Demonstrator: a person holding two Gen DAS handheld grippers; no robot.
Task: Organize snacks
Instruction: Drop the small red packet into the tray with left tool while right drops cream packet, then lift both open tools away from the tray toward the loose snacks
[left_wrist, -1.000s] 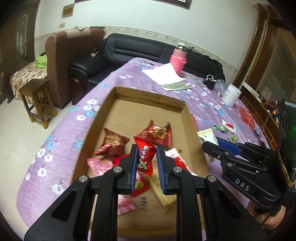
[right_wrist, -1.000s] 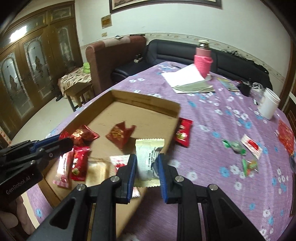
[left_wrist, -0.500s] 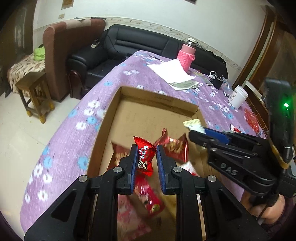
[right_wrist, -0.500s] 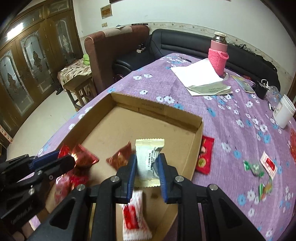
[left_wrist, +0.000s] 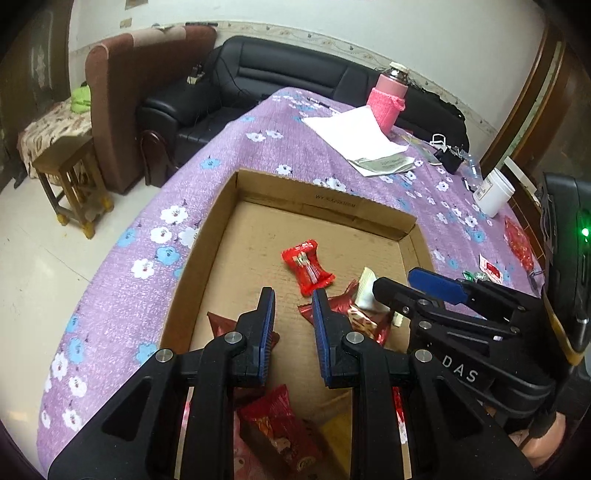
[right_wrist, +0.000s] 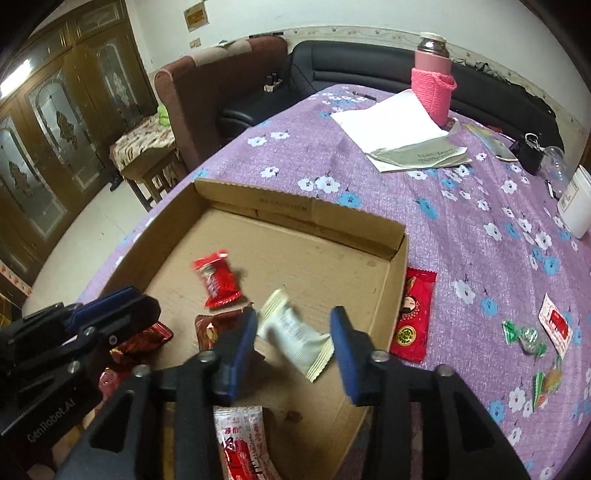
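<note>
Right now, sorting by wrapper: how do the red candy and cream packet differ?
The red candy is glossy red, the cream packet pale with dark print. The candy is shorter, the packet longer. The candy lies nearer the box's far wall. Both are in the box.

White walls (left_wrist: 461, 44) with a patterned border strip. Black leather sofa (left_wrist: 295, 77) sat against the far wall, brown armchair (left_wrist: 147, 85) beside it. Small wooden stool (left_wrist: 70, 181) with a patterned cloth stood on pale glossy floor tiles (left_wrist: 33, 280). Wooden cabinet (right_wrist: 48, 147) with decorated glass doors at left, reflecting a ceiling light.
</note>
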